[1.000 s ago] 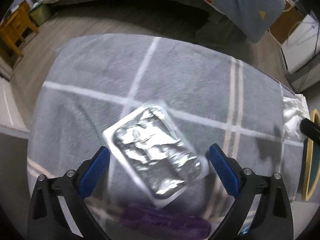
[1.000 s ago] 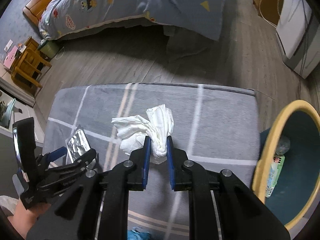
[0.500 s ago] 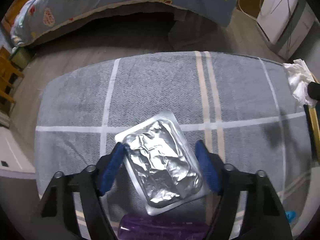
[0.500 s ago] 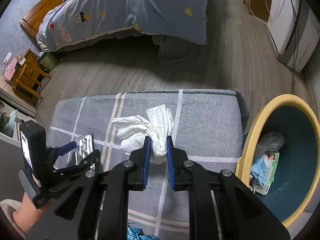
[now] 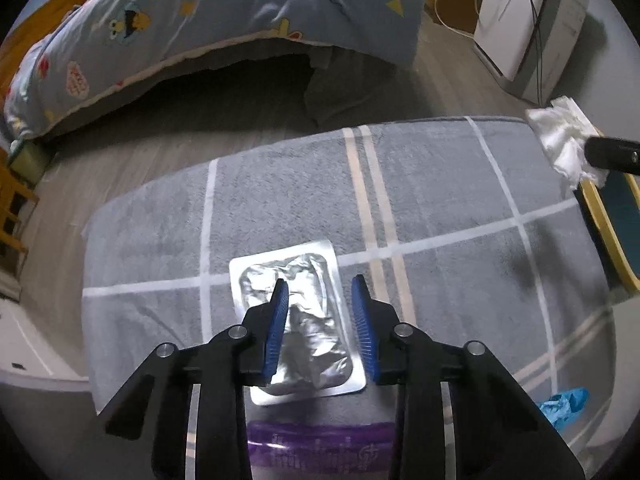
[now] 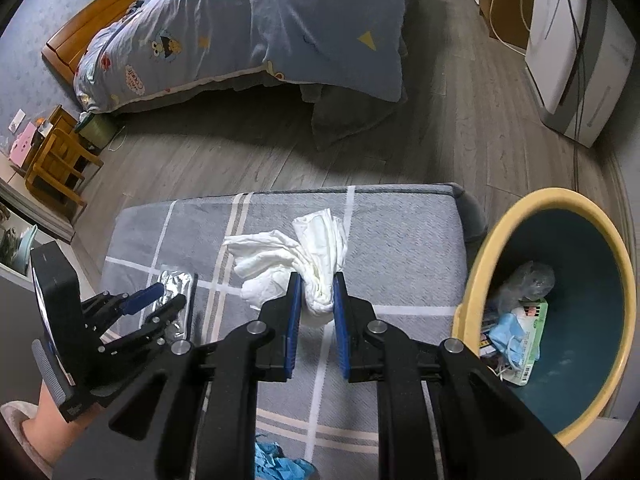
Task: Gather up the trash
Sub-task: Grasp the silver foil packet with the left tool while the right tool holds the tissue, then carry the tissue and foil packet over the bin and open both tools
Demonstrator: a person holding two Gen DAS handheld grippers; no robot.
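Right gripper [image 6: 314, 300] is clamped on a crumpled white tissue [image 6: 296, 256], held above the grey checked cloth [image 6: 400, 240] just beside the yellow-rimmed bin [image 6: 476, 280], which already holds trash. Tissue is light, soft and compressible; the pinch on its bunched end looks secure, the loose tail dangles. Left gripper [image 5: 320, 308] has its jaws part open, straddling the foil blister pack [image 5: 308, 320] lying flat on the cloth; contact with the pads is unclear. The pack is thin, light, semi-stiff, slick and crinkly; it probably wants an edge pinch across the short width, since flat foil may slide. A blue glove [image 5: 564, 400] and a purple item [image 5: 320, 440] also lie on the cloth.
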